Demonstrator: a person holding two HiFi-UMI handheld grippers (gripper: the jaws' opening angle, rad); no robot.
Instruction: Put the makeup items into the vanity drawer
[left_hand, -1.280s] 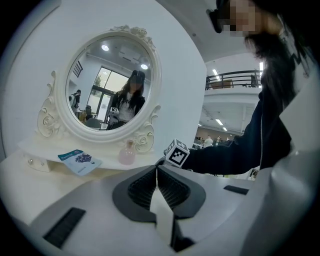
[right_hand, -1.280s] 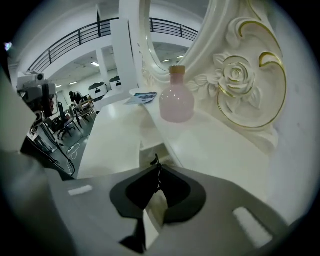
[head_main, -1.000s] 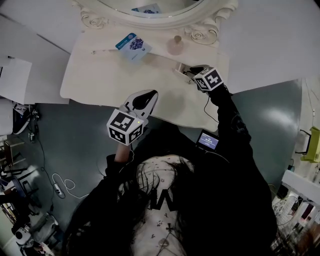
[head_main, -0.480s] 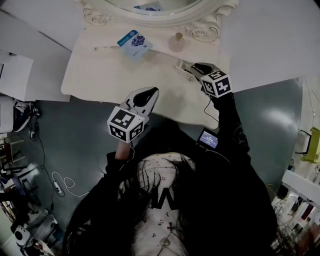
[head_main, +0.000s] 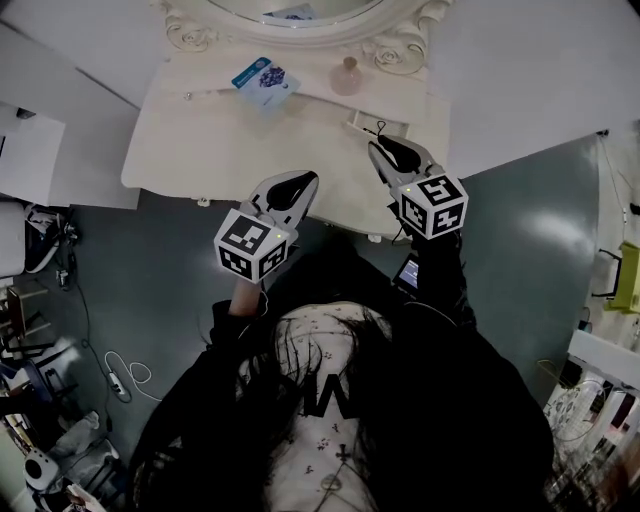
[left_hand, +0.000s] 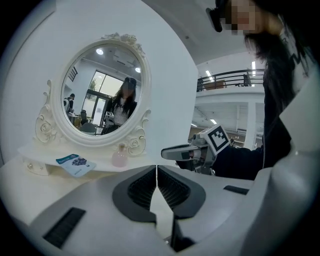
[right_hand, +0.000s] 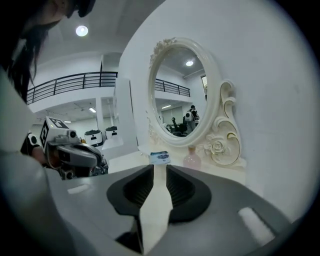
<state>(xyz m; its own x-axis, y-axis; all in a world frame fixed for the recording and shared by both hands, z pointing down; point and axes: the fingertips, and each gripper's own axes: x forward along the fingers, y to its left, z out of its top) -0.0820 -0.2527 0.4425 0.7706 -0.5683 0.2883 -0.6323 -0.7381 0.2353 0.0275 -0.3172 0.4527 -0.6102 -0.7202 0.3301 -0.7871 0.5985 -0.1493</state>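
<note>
Now my right gripper (head_main: 380, 150) has backed off the tabletop (head_main: 200, 140), nothing taken.
Its jaws sit slightly parted; the left gripper (head_main: 298, 182) jaws are pressed together.

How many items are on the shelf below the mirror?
3: a thin white item at the left, a blue packet in the middle, a pink bottle at the right. More may be hidden.

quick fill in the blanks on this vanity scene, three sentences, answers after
The pink bottle stands at the foot of the oval ____.
In the head view the blue packet lies to the bottle's ____.
The right gripper shows a gap between its jaws, while the jaws of the left gripper are ____.
Missing words: mirror; left; shut
</note>
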